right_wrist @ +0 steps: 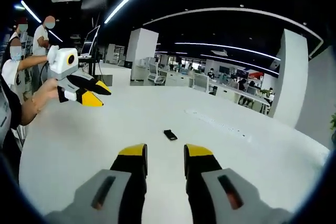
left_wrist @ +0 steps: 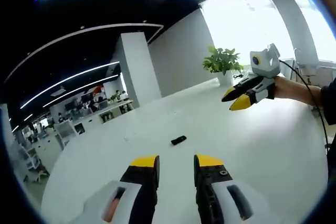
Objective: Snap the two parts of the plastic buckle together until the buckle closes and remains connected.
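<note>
A small black buckle [left_wrist: 178,140] lies alone on the wide white table [left_wrist: 262,150]; it is too small to tell its two parts apart. My left gripper [left_wrist: 176,162] hovers open above the table, short of the buckle, with nothing between its yellow-tipped jaws. A hand holds my right gripper [left_wrist: 235,99] in the air at the right, jaws a little apart and empty. In the right gripper view the buckle [right_wrist: 170,135] lies just ahead of the open right gripper [right_wrist: 166,153], and the left gripper [right_wrist: 98,94] is held up at the left, over the table [right_wrist: 68,145].
A potted plant [left_wrist: 223,61] stands at the table's far end by a bright window. A white pillar [left_wrist: 137,69] and rows of office desks lie beyond the table. People [right_wrist: 16,51] stand at the left near a monitor [right_wrist: 90,40].
</note>
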A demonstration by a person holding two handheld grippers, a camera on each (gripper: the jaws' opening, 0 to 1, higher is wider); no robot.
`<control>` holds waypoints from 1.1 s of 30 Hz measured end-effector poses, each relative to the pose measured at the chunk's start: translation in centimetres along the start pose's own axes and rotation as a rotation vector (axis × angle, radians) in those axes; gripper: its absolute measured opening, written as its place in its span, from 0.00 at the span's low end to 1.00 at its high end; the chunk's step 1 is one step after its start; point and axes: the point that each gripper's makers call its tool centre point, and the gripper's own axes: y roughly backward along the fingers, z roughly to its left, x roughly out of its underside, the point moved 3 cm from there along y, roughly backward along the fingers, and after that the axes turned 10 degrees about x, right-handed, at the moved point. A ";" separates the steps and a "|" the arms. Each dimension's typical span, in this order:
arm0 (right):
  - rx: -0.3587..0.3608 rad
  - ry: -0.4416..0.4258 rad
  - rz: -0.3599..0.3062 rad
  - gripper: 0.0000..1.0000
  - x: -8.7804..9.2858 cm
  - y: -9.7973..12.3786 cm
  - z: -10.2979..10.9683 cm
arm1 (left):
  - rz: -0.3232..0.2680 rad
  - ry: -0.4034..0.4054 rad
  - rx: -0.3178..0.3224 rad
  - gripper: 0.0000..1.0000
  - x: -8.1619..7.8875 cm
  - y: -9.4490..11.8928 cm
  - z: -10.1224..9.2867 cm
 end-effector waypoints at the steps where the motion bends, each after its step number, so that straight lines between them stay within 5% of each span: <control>1: 0.001 0.002 -0.002 0.28 -0.1 0.1 0.1 | -0.001 -0.001 0.002 0.25 -0.1 0.0 -0.2; 18: 0.090 -0.014 0.036 0.32 -0.6 3.8 0.7 | 0.022 0.028 -0.049 0.27 -1.2 2.2 -2.2; 33: 0.113 -0.073 0.032 0.33 -0.5 7.0 2.4 | 0.046 0.066 -0.083 0.30 -0.2 4.7 -4.3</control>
